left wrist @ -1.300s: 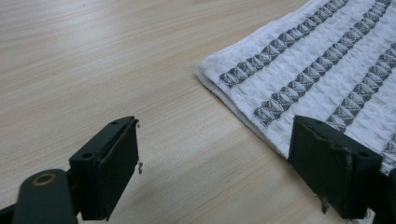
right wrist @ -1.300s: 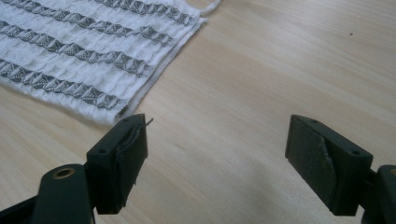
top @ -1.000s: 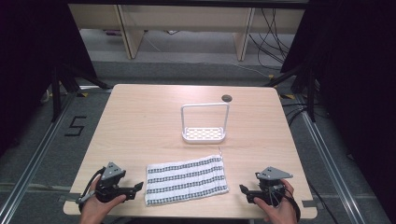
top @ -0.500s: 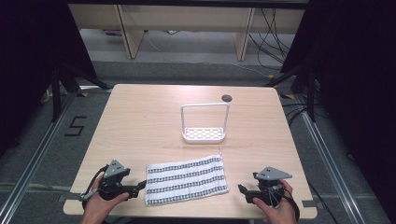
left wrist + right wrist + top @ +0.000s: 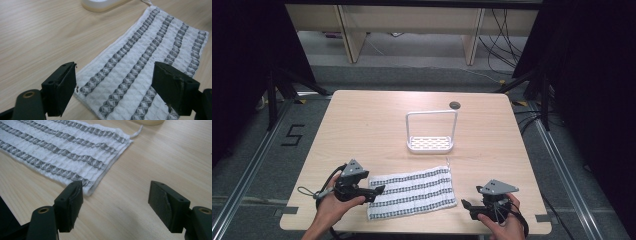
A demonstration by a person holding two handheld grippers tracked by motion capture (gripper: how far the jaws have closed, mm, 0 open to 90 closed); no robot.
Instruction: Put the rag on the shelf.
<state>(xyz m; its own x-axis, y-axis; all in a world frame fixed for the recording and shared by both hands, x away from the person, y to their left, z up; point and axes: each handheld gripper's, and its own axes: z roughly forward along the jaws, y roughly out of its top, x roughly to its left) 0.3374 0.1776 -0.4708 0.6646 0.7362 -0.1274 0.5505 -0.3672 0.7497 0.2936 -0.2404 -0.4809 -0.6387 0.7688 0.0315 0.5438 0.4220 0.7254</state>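
Observation:
A white cloth with dark grey patterned stripes [image 5: 411, 192] lies flat near the table's front edge. My left gripper [image 5: 376, 191] is open at the cloth's left end, and in the left gripper view its jaws straddle that end of the cloth [image 5: 140, 67]. My right gripper [image 5: 465, 205] is open just right of the cloth's right edge, low over bare wood. In the right gripper view the cloth's near corner [image 5: 82, 167] lies by the left jaw, and nothing is between the jaws. A white rack with a perforated base [image 5: 430, 132] stands at mid-table.
The wooden table [image 5: 362, 125] has a round cable hole [image 5: 455, 105] near its far edge. The rack's base [image 5: 100, 3] lies beyond the cloth in the left gripper view. Metal rails and cables run along the floor at both sides.
My left gripper has moved right, up to the cloth's left end. The right gripper has barely shifted. The cloth has not moved.

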